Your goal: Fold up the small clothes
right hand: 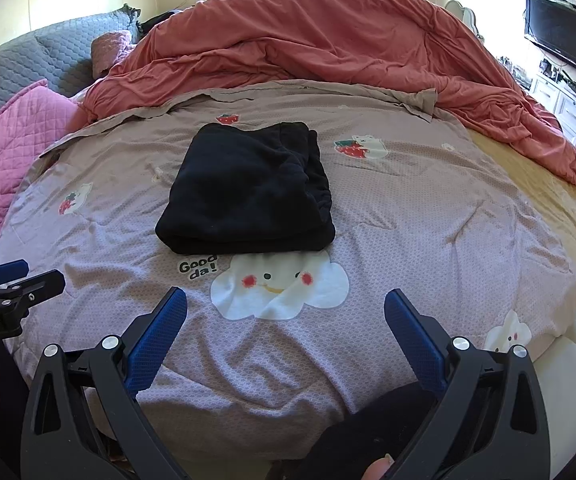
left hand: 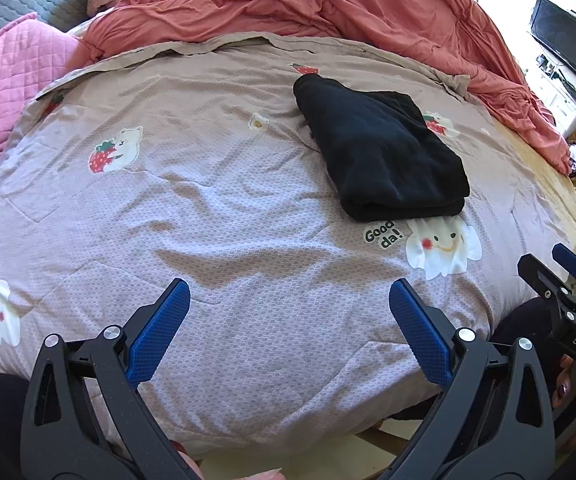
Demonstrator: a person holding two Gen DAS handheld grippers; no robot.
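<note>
A black garment (left hand: 381,150) lies folded into a thick rectangle on the lilac printed quilt (left hand: 208,220); in the right wrist view it (right hand: 248,190) sits straight ahead, just beyond a cloud print. My left gripper (left hand: 289,292) is open and empty, held above the quilt's near part, with the garment ahead and to its right. My right gripper (right hand: 286,300) is open and empty, well short of the garment. Each gripper shows at the edge of the other's view: the right one (left hand: 559,268) and the left one (right hand: 24,274).
A rumpled coral duvet (right hand: 347,36) is heaped across the back of the bed. Pink (left hand: 4,92) and grey (right hand: 20,64) quilted pillows lie at the left. A yellow sheet (right hand: 547,200) shows at the right edge. A TV (right hand: 559,36) and white drawers stand far right.
</note>
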